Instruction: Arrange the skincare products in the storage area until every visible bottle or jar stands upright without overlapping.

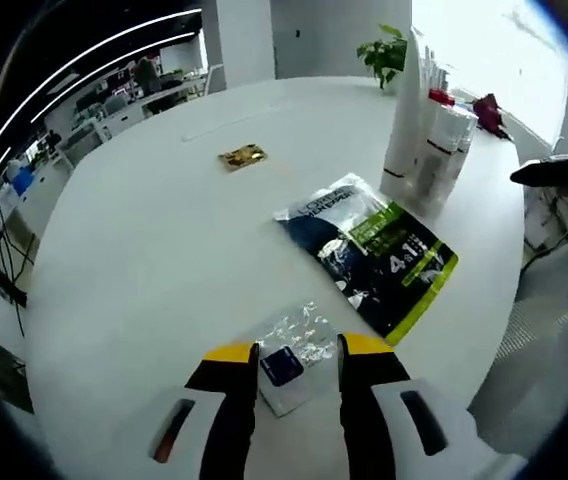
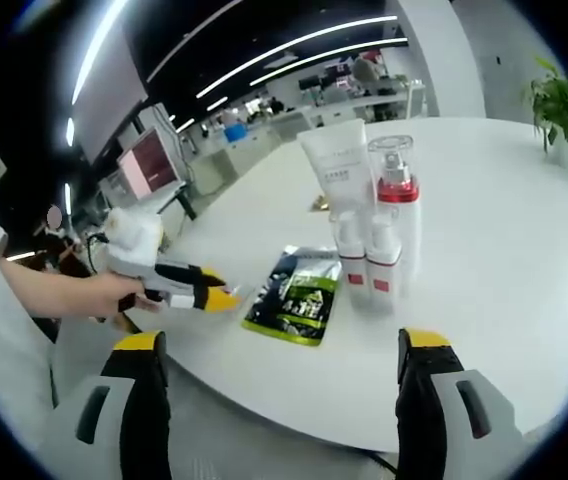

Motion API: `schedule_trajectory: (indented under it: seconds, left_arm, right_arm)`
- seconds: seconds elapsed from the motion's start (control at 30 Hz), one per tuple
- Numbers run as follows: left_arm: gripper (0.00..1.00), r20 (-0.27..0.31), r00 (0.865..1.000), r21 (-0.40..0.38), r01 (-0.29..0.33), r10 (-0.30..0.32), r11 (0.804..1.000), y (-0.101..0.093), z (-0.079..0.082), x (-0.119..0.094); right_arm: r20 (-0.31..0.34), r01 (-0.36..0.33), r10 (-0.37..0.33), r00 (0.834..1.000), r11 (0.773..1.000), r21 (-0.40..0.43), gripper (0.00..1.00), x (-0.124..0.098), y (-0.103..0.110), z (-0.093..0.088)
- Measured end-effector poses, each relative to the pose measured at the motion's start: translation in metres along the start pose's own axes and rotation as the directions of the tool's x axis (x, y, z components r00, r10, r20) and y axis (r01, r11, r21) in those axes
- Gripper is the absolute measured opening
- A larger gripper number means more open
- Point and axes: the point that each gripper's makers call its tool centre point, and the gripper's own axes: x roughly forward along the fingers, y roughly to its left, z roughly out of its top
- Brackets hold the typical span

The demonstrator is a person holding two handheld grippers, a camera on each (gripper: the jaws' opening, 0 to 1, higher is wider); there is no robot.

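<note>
In the left gripper view, the left gripper [image 1: 298, 352] hangs low over the white table [image 1: 144, 240] with its yellow-tipped jaws apart, and between them lies a small clear sachet [image 1: 291, 363] with a dark blue label, flat on the table. So this sachet sits straight ahead of the jaws, already inside the gap. Just beyond it, up and to the right, lies a dark flat pouch [image 1: 369, 252] with green print, its long axis running on a slant away from the gripper toward the table's edge. Further on, near the far right rim, the upright skincare bottles [image 1: 429, 140] stand close together, well apart from the gripper. A small gold packet [image 1: 241, 157] lies alone toward the middle of the table

In the right gripper view, the right gripper [image 2: 282, 370] has its jaws wide apart and holds nothing, off the near edge of the table [image 2: 504, 250]. Straight ahead stand the white tube [image 2: 338, 170], the red-collared pump bottle [image 2: 396, 190] and two small white bottles [image 2: 367, 262], all upright and touching or nearly so. The dark pouch [image 2: 294, 295] lies flat to their left, and past it the left gripper [image 2: 196, 288] comes in from the left, held by a hand [image 2: 114, 292]

By my judgement the left gripper is much the nearer to the flat items, the right one to the standing cluster
</note>
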Motion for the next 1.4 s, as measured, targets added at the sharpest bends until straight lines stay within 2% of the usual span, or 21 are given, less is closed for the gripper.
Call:
schedule_trajectory:
  seconds: [0.07,0.1,0.23,0.27,0.37,0.63,1.03,1.27,1.4]
  left_arm:
    - [0.33,0.0,1.0,0.068,0.007,-0.007,0.998,0.0,-0.002,0.002]
    - [0.33,-0.001,1.0,0.088,0.03,-0.03,0.996,-0.002,-0.004,0.003]
    - [0.32,-0.038,0.999,0.131,0.026,-0.021,0.991,0.001,-0.015,0.009]
    - [0.32,-0.017,0.999,0.129,0.029,-0.027,0.991,-0.001,-0.013,0.009]
    - [0.31,-0.004,1.0,0.12,0.015,-0.015,0.993,-0.001,-0.009,0.007]
    - [0.31,0.0,1.0,0.038,-0.029,0.029,0.999,-0.003,-0.008,0.011]
    - [0.35,0.006,1.0,0.023,-0.02,0.02,1.0,-0.006,-0.006,0.011]
    - [0.37,0.035,0.999,0.002,-0.031,0.031,1.0,-0.002,-0.001,0.002]
    - [0.41,0.043,0.998,-0.027,-0.045,0.046,0.999,0.002,-0.004,-0.004]
  right_arm:
    - [0.0,-0.001,0.001,1.0,1.0,0.0,0.95,0.0,0.0,0.0]
    - [0.001,-0.001,0.001,1.0,1.0,0.0,0.95,0.0,0.0,0.0]
    - [0.003,0.0,0.0,1.0,1.0,0.001,0.95,-0.001,0.001,0.001]
    - [0.003,0.001,-0.001,1.0,1.0,0.001,0.95,-0.001,0.0,0.001]
    - [0.003,0.002,-0.002,1.0,1.0,0.001,0.94,-0.001,0.0,0.001]
    - [0.001,0.001,-0.001,1.0,1.0,0.001,0.94,0.0,-0.002,0.0]
    - [0.0,0.0,0.0,1.0,1.0,0.002,0.94,0.0,-0.003,0.0]
    - [-0.002,-0.005,0.005,1.0,1.0,-0.003,0.94,0.003,-0.005,-0.001]
    - [-0.007,-0.005,0.005,1.0,1.0,-0.013,0.94,0.005,-0.007,-0.001]
